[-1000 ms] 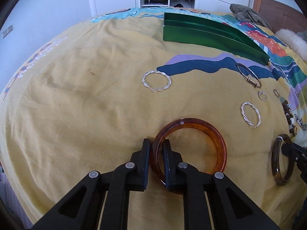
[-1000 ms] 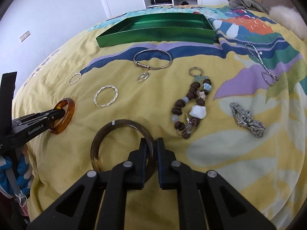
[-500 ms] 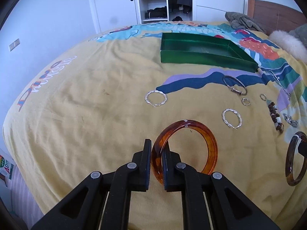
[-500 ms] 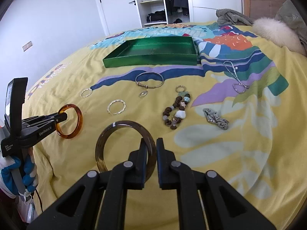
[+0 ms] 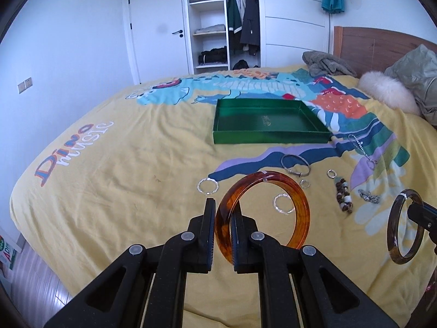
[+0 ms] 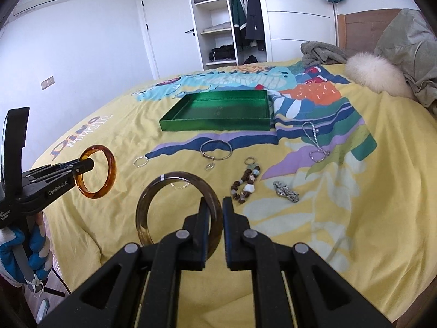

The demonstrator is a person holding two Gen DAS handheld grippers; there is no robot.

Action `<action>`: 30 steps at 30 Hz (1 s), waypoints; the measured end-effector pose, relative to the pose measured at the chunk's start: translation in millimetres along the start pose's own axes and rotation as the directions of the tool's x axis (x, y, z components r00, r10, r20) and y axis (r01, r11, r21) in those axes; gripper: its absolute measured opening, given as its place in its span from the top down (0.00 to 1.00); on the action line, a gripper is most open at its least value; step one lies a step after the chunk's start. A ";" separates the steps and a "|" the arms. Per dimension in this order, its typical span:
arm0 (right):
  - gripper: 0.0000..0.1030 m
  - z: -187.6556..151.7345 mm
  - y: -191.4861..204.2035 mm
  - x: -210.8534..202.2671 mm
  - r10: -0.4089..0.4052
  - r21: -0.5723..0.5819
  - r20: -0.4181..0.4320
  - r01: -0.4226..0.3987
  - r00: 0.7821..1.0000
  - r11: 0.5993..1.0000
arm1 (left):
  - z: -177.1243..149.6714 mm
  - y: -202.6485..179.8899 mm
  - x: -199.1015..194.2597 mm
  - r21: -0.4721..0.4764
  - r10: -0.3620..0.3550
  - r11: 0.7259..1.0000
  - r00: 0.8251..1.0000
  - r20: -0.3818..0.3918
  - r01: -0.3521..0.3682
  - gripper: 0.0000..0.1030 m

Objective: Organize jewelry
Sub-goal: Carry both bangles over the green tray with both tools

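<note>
Above the yellow bedspread (image 5: 109, 164), both bangles now hang clear of the fabric; a second ago they lay on it. Left gripper (image 5: 222, 229) pinches the amber bangle (image 5: 297, 205) by its rim; right gripper (image 6: 214, 221) pinches the dark bangle (image 6: 147, 199) likewise. Green tray (image 5: 270, 136) sits farther up the bed, empty. Judgement: lift done, carry to the tray is next. Smaller pieces remain loose on the cover.

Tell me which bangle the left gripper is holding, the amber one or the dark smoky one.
The amber-orange bangle. The left gripper is clamped on its rim, and the right gripper holds the dark brown bangle.
</note>
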State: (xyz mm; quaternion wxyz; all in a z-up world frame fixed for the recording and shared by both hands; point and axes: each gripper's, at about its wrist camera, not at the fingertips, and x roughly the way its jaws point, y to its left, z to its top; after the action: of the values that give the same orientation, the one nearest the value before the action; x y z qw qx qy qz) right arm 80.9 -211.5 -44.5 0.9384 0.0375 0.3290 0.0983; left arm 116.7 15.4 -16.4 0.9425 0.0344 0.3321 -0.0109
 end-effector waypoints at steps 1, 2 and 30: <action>0.92 2.7 -0.1 -5.3 -0.001 0.000 0.014 0.001 1.000 1.000 | 4.3 -1.7 -6.4 0.000 -0.007 1.000 1.000 0.012 0.007 0.90; 0.92 6.3 -0.1 -11.0 -0.003 0.001 0.028 0.003 1.000 1.000 | 9.0 -2.9 -12.4 0.000 -0.015 1.000 1.000 0.025 0.015 0.90; 0.92 230.9 -6.5 -59.7 -0.039 -0.036 0.365 0.056 0.930 0.998 | 229.5 14.9 -24.7 -0.065 -0.100 0.991 0.963 0.249 0.120 0.90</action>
State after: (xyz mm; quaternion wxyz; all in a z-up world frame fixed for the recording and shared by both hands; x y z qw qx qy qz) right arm 180.7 -231.6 171.3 0.9859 0.0257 0.1477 0.0746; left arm 241.6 13.6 178.3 0.9749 -0.0234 0.2145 -0.0542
